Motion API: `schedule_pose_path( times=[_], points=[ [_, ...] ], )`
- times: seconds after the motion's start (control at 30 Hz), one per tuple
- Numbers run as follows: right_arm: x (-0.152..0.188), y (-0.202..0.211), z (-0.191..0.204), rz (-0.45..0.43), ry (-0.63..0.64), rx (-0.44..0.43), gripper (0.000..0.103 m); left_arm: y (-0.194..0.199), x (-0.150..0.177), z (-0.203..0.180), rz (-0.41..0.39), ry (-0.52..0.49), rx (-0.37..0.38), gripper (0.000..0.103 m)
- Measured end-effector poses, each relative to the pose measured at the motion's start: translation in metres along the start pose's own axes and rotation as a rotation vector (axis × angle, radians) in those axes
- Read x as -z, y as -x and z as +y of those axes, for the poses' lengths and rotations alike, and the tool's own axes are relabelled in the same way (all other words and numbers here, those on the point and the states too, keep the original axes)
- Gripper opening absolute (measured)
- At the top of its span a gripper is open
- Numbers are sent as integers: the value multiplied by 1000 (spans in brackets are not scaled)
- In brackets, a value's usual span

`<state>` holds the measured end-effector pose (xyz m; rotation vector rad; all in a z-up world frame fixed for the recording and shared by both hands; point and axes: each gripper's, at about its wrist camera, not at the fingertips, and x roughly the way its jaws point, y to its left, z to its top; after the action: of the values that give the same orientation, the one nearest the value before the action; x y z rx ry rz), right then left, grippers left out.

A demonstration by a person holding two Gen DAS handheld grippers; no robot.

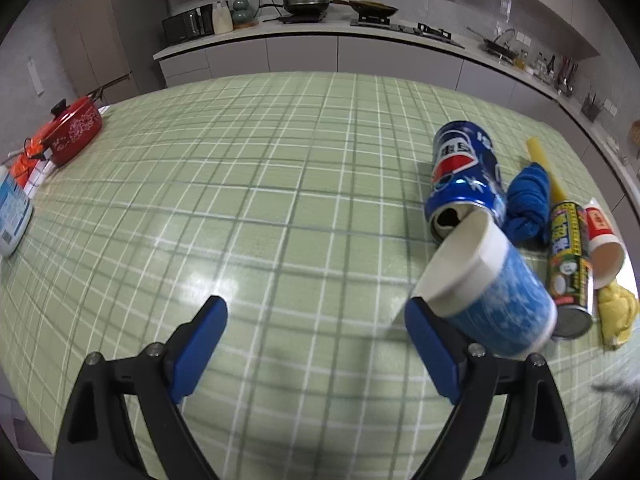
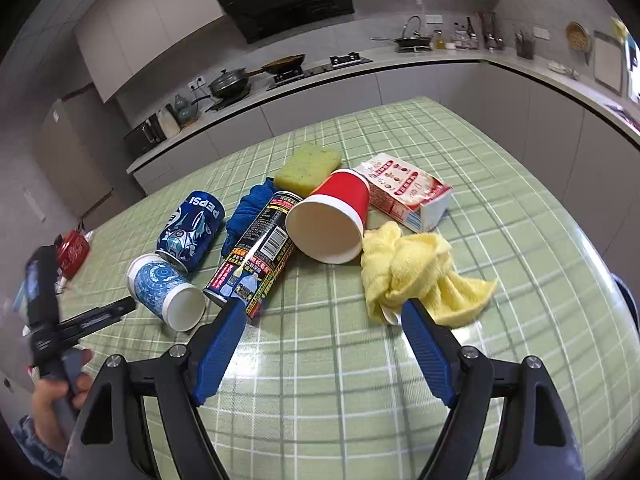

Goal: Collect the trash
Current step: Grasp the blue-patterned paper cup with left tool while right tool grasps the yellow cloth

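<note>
Trash includes a blue can (image 2: 191,224) reading "PEPSI"; left gripper (image 1: 312,320) and right gripper (image 2: 320,312) gape empty.

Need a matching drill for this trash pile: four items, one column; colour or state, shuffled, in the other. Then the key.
Things:
1. Pepsi can
2. red cup
3. sponge
4. yellow cloth

Descriptions:
A. crumpled, beside the right gripper's finger
B. blue, lying on its side
C. flat, farthest back in the pile
D. on its side, white inside showing

Pairs: 1-B, 2-D, 3-C, 4-A
</note>
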<state>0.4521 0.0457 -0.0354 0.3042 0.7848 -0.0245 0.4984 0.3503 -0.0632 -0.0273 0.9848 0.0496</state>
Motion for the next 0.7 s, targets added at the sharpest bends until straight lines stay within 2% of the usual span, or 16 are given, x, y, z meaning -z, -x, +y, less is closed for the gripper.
schedule_pose_path(
  times=[0.2,0.47,0.7],
  points=[
    [-5,-12,-8,26,2,-26,82,30,27,-8,10,30,59,91],
    [-12,-17,-13,33,25,-70,82,33,39,-61,37,-25,146,91],
    [-13,-18,-27,37,4,-74,82,14,39,-83,43,-19,118,91]
  ],
)
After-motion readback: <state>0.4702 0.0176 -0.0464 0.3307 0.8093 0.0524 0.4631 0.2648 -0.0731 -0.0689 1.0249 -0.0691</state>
